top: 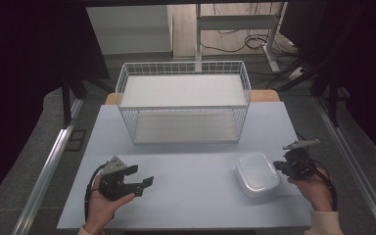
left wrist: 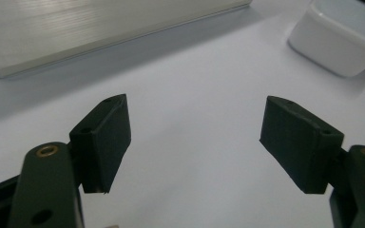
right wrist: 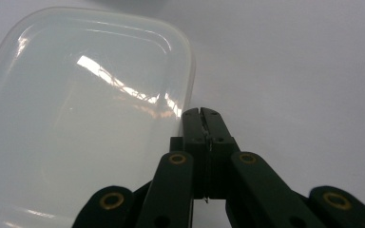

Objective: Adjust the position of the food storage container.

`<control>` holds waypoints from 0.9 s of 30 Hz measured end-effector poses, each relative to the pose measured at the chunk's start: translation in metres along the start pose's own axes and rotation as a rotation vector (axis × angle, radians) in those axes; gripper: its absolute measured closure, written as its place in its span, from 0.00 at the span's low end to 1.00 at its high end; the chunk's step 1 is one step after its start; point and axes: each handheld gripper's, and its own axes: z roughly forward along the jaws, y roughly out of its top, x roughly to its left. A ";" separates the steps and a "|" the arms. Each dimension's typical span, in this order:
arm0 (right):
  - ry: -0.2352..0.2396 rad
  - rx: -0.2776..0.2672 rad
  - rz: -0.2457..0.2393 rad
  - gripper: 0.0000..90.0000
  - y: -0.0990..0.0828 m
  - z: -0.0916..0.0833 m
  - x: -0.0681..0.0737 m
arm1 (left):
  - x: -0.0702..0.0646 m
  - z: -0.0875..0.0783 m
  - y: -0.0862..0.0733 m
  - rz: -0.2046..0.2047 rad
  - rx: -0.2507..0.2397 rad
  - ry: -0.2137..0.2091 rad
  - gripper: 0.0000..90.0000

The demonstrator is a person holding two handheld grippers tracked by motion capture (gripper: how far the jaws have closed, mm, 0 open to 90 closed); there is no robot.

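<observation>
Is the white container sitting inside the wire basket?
No, the white container sits on the table in front of the wire basket.

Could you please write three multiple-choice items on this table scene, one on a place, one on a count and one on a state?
1. Where does the white lidded container sit on the table?
A. Inside the wire basket
B. Close beside the right gripper
C. Between the jaws of the left gripper

2. How many levels does the white wire basket have?
A. One
B. Two
C. Four

3. How do the jaws of the two grippers stand?
A. Left open, right shut
B. Both open
C. Left shut, right open

Answers:
1 B, the high view puts the container just left of the right gripper, well in front of the basket.
2 B, an upper shelf and a floor below it show in the high view.
3 A, the left gripper has its pads wide apart over bare table, and the right gripper view shows pads pressed together.
</observation>
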 end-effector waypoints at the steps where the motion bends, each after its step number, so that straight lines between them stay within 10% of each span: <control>1: 0.011 0.009 -0.011 1.00 0.002 0.001 0.007 | -0.001 0.000 0.001 0.003 0.000 -0.001 0.28; 27: 0.195 0.042 -0.050 1.00 0.014 0.014 0.065 | 0.003 -0.001 0.000 -0.010 0.003 0.005 0.28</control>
